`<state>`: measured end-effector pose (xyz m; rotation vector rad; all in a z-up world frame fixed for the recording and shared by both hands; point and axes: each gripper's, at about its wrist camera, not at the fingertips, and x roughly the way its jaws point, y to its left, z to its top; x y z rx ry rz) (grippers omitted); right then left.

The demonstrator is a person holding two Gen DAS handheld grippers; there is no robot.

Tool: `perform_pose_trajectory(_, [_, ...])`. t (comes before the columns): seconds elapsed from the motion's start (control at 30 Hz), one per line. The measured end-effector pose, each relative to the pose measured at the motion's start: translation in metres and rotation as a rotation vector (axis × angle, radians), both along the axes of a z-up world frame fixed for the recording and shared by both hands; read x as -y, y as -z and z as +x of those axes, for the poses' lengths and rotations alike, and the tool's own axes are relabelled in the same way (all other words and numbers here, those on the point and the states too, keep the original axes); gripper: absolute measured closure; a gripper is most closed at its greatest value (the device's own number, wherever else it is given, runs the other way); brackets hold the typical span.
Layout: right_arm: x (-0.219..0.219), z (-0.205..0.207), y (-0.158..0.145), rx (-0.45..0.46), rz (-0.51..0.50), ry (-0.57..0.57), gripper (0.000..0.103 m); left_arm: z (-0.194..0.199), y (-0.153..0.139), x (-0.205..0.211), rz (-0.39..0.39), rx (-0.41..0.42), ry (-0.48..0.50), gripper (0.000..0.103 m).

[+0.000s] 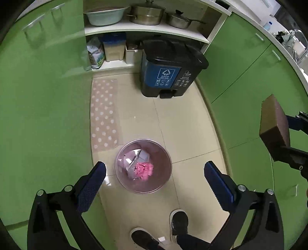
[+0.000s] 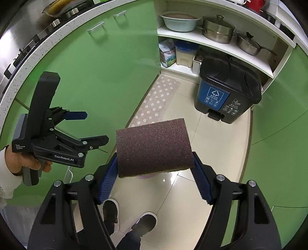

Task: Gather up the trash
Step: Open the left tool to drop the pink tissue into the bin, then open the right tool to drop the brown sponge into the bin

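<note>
Trash, item one: pink crumpled paper (image 1: 144, 170), lying inside the small pink bin (image 1: 123, 180) on the floor (image 1: 182, 130), beside pale paper scraps (image 1: 134, 157). Status: judged collected.

Trash, item two: brown sponge block (image 2: 154, 146), not yet binned. Pinched at its two sides between the blue pads of the right gripper (image 2: 155, 173), which hangs above the floor; a sliver of the pink bin's rim shows just under the block in the right wrist view. In the left wrist view the same block appears at the right edge, off to the side of the bin, not over its mouth.

Left gripper (image 1: 154, 173): fingers spread wide, nothing between them, hanging directly over the bin opening. A hand (image 2: 23, 161) in a white sleeve holds it.

Other receptacle: black pedal bin (image 1: 169, 69) with blue recycling label, lid down, standing against the open shelf (image 1: 146, 30), well apart from the pink bin.

Fixtures noted: green cupboard doors (image 1: 42, 92) on both sides, dotted mat (image 1: 104, 113) along the left cupboards, pots (image 1: 146, 15) and a basin (image 1: 105, 16) on the shelf, the person's dark shoes (image 1: 179, 221) at the near edge.

Progress, as a judgement: partly done. One piece sits in the bin; the sponge block remains to be brought over the mouth and let go. No other loose trash is visible on the floor apart from a small white scrap (image 1: 162, 239) by the shoes, too small to identify.
</note>
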<state>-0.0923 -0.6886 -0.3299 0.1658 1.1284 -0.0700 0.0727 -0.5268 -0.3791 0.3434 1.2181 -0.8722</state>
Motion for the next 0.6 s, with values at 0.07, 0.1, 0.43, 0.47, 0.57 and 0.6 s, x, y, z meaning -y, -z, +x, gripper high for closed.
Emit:
perform_pose_trajectory(0.07, [-0.001,0.001,0.002,-0.001,0.001,-0.002,0.031,0.003,0.0,-0.002,0.002,0.004,-0.004,0.005])
perform_pose_trajectory(0.1, [-0.002,0.002,0.003,-0.001,0.002,-0.002,0.031,0.005,0.0,-0.005,0.004,0.006,-0.011,0.005])
perform_pose_trajectory(0.43, [-0.02,0.027,0.041,-0.033,0.021,-0.051,0.031,0.018,0.007,-0.033,0.009,0.023,-0.08,0.005])
perform_pose_trajectory(0.47, [-0.022,0.03,0.047,-0.041,0.024,-0.057,0.031,0.019,0.009,-0.036,0.009,0.024,-0.089,0.005])
perform_pose_trajectory(0.57, [-0.028,0.039,0.068,-0.059,0.038,-0.077,0.031,0.023,0.017,-0.047,0.014,0.028,-0.108,0.005])
perform_pose_trajectory(0.6, [-0.031,0.042,0.077,-0.066,0.042,-0.086,0.031,0.025,0.021,-0.051,0.016,0.024,-0.118,0.005])
